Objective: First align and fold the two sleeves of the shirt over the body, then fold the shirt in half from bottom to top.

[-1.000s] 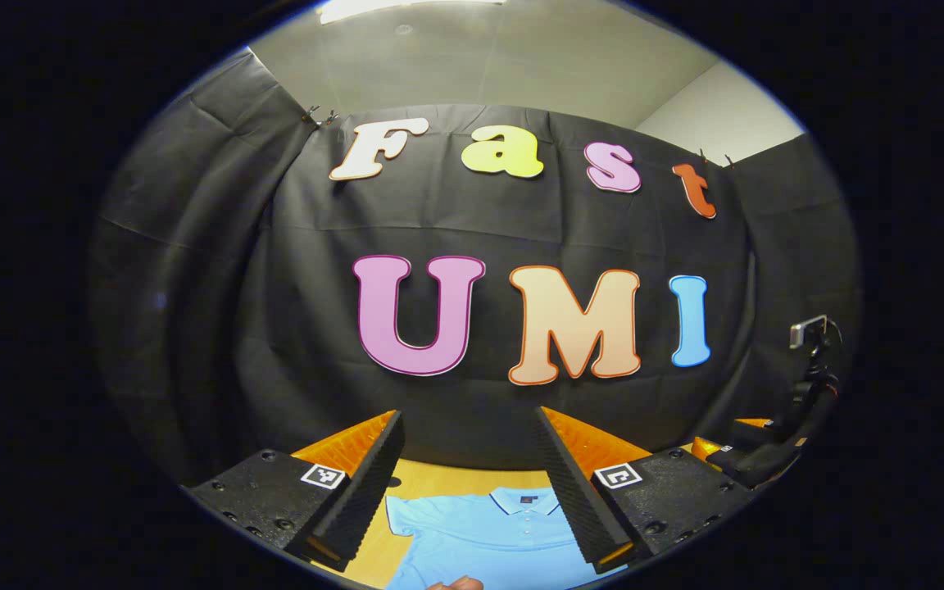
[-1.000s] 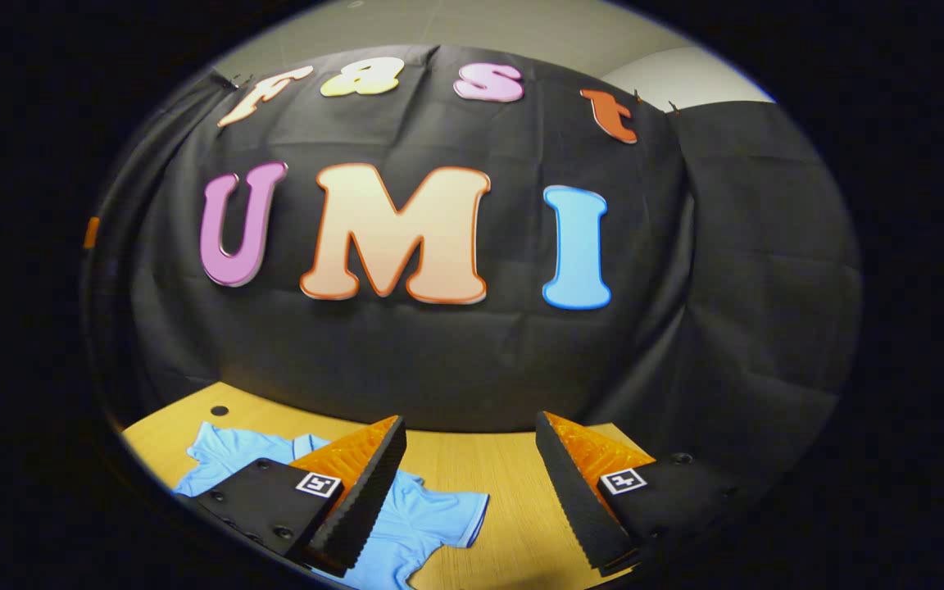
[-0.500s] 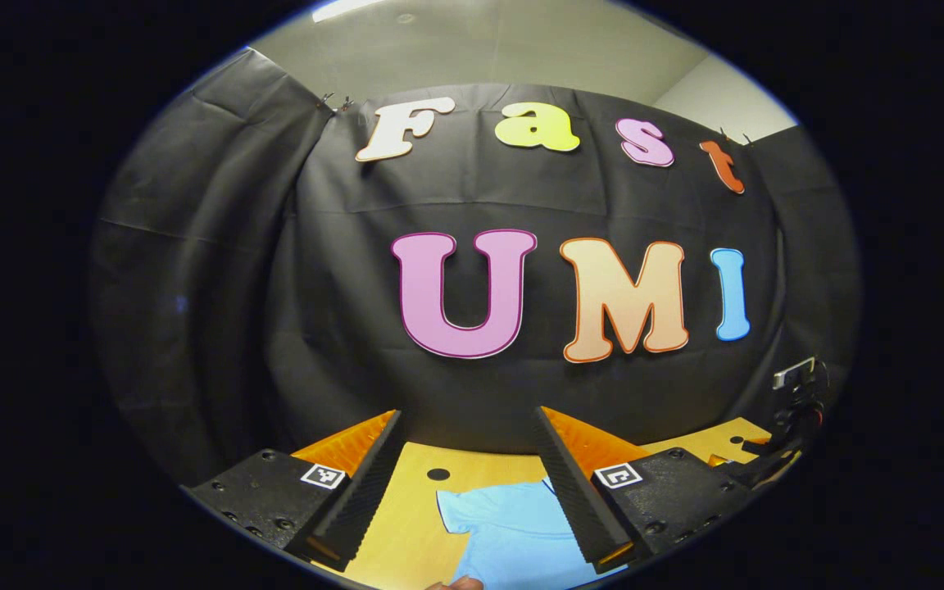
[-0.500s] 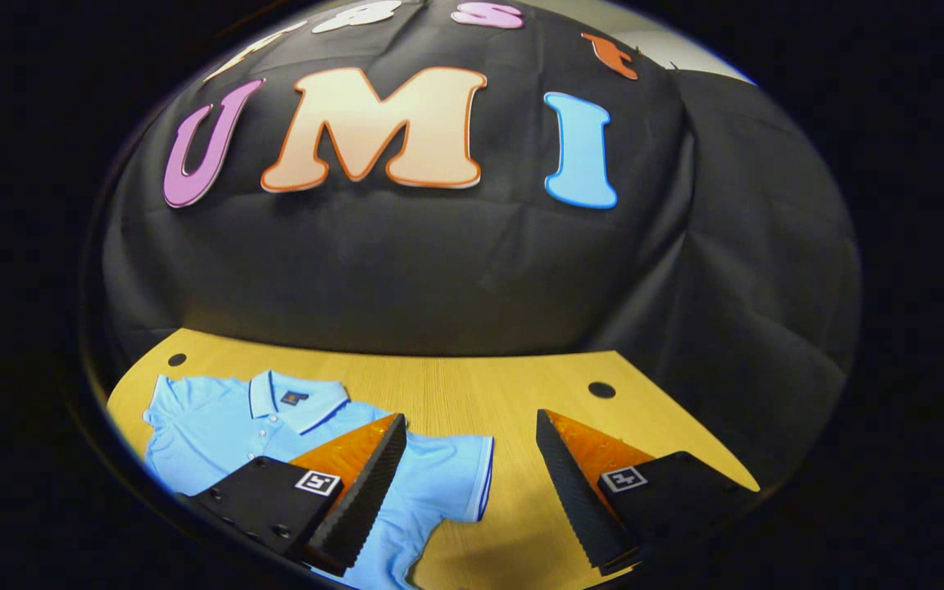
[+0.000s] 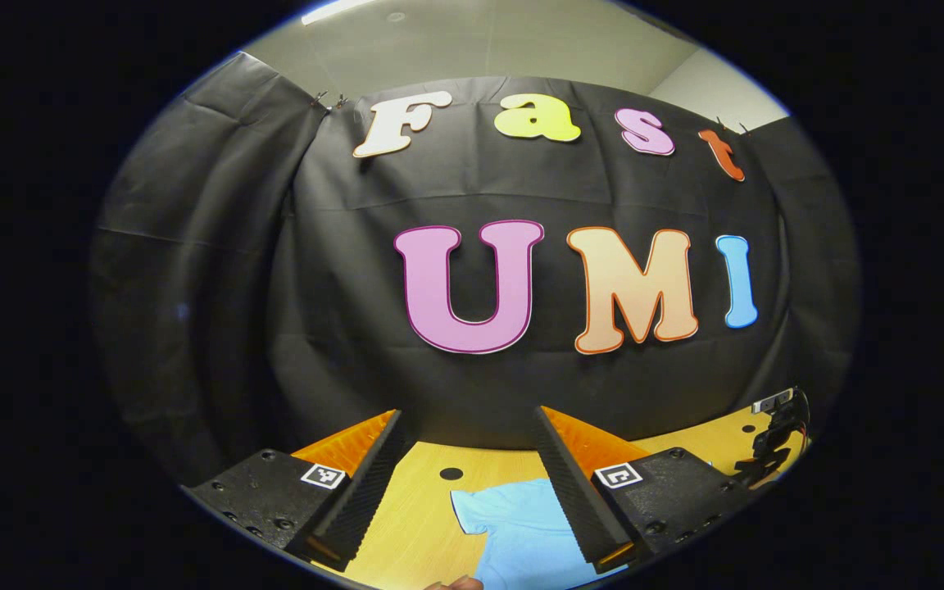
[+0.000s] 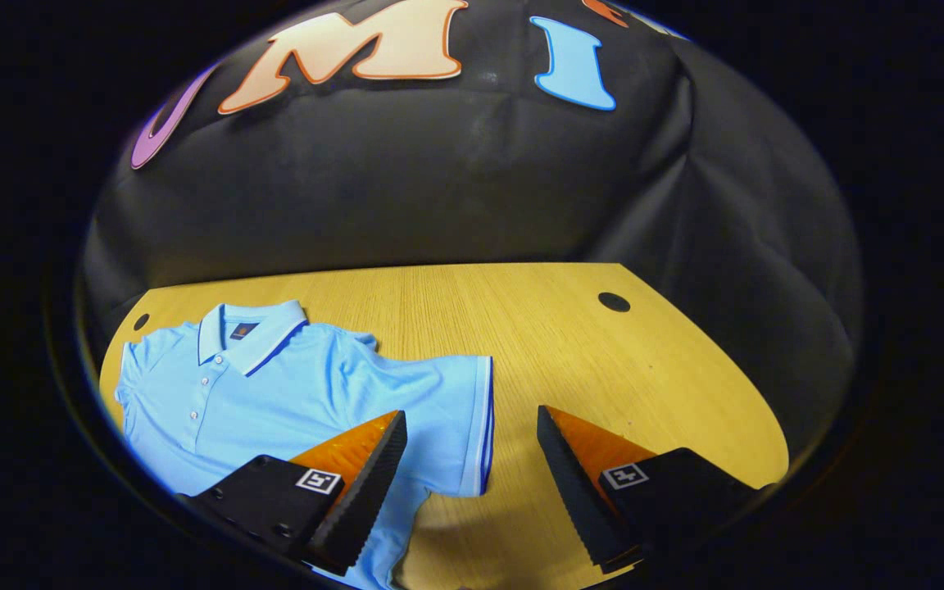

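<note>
The light blue short-sleeved polo shirt lies flat and face up on the pale wooden counter, collar toward the booth wall, with both sleeves spread out to the sides, so by these pictures nothing of the task is done: neither sleeve is folded over the body, and the bottom-to-top fold is also left. The right tool hangs above the counter with its fingers spread wide and empty, straddling the striped hem of the shirt's nearer sleeve, which I judge to be the first thing to take. The left tool is likewise wide apart and holds nothing, above the shirt's other sleeve, near a round hole in the counter. Of writing on the shirt, there is a small dark label inside the collar, too small to read; each tool carries square black-and-white markers.
</note>
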A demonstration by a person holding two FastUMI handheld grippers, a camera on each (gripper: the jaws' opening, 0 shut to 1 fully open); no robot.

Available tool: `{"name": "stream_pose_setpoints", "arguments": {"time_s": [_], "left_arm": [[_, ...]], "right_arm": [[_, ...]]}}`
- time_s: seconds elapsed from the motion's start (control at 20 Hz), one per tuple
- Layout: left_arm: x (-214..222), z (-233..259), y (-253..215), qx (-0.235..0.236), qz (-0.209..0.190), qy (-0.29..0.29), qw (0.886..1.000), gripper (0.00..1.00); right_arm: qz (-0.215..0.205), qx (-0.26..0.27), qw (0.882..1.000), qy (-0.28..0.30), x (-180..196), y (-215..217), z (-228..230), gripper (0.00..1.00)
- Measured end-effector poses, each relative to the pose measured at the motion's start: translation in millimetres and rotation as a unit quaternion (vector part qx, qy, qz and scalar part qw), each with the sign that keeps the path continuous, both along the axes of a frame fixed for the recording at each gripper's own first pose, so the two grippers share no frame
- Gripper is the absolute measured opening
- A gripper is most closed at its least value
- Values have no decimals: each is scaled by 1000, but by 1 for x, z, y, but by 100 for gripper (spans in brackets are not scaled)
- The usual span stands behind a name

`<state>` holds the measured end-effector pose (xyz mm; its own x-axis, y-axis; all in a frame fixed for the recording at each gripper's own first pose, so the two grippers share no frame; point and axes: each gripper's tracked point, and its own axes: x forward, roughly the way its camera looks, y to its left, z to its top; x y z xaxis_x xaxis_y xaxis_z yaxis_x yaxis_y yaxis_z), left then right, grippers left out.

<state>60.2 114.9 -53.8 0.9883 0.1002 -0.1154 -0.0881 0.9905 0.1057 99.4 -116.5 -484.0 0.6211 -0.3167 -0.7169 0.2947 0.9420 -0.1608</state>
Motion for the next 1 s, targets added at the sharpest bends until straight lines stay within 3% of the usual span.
{"name": "stream_pose_setpoints", "arguments": {"time_s": [0.15,0.4,0.5,0.7,0.8,0.9,1.0], "left_arm": [[2,-4,1,4,2,6,1000,94],[7,-7,-2,4,2,8,1000,94],[9,-9,-3,-1,1,11,1000,94],[12,-15,-5,-9,2,16,1000,94],[11,-17,-4,-9,3,18,1000,94],[11,-18,-1,-11,5,20,1000,94],[11,-22,2,-15,10,24,1000,94]], "right_arm": [[-21,10,1000,16,-1,-7,-16,99],[-17,15,999,34,-5,-3,-28,99],[-14,51,998,40,-5,10,-34,97],[0,55,998,21,4,20,-36,31],[-12,60,998,19,4,24,-37,7],[-21,84,996,17,7,28,-35,0],[-29,94,995,8,12,29,-27,3]]}}
